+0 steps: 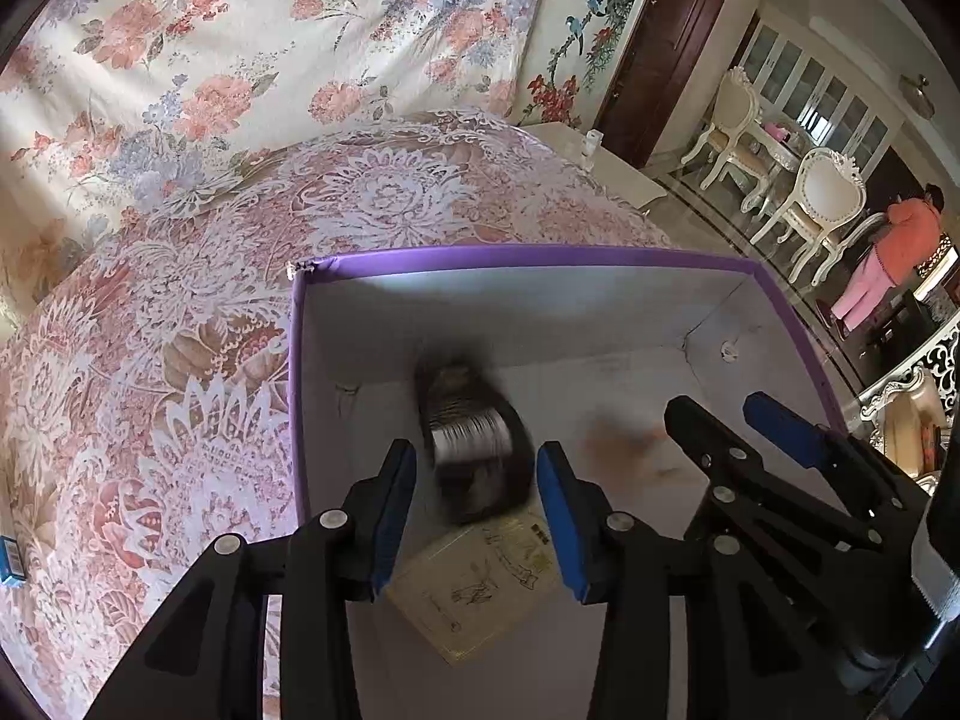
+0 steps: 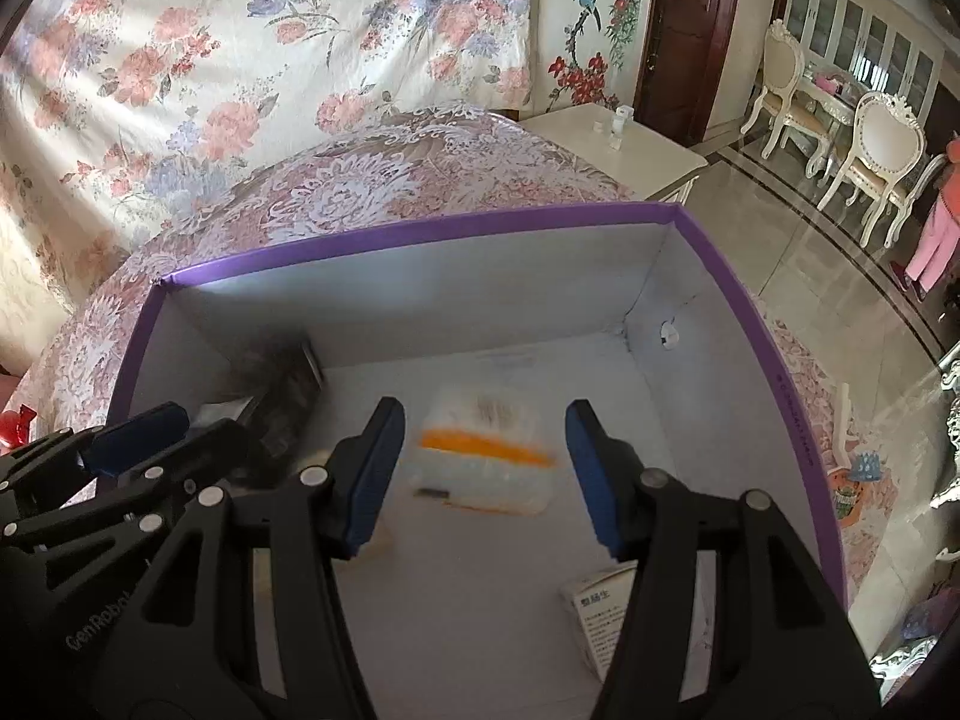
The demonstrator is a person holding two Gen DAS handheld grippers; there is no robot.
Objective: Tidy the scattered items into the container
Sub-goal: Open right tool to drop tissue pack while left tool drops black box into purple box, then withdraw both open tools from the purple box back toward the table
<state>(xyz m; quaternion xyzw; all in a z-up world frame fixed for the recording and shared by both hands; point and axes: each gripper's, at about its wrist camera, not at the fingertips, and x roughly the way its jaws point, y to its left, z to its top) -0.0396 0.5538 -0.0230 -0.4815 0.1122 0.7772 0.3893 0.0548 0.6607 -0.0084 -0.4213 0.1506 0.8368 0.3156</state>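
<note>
A purple-rimmed box (image 1: 540, 255) (image 2: 420, 240) with a white inside sits on a floral cloth. My left gripper (image 1: 474, 456) (image 2: 204, 420) hangs open over its left part. A dark, motion-blurred packet with a barcode (image 1: 474, 420) (image 2: 288, 396) is between the fingers, free of the pads. My right gripper (image 2: 485, 411) (image 1: 717, 405) hangs open over the box's middle. Below its gap is a blurred white packet with an orange stripe (image 2: 480, 450) (image 1: 624, 438), not touched by either pad. A yellowish printed card (image 1: 480, 588) and a white leaflet (image 2: 591, 600) lie on the box floor.
The floral tablecloth (image 1: 180, 360) spreads left of and behind the box. A colourful small packet (image 2: 852, 492) lies on the cloth right of the box. A white side table (image 2: 630, 144), white chairs (image 1: 822, 198) and a person in an orange top (image 1: 912, 228) are farther right.
</note>
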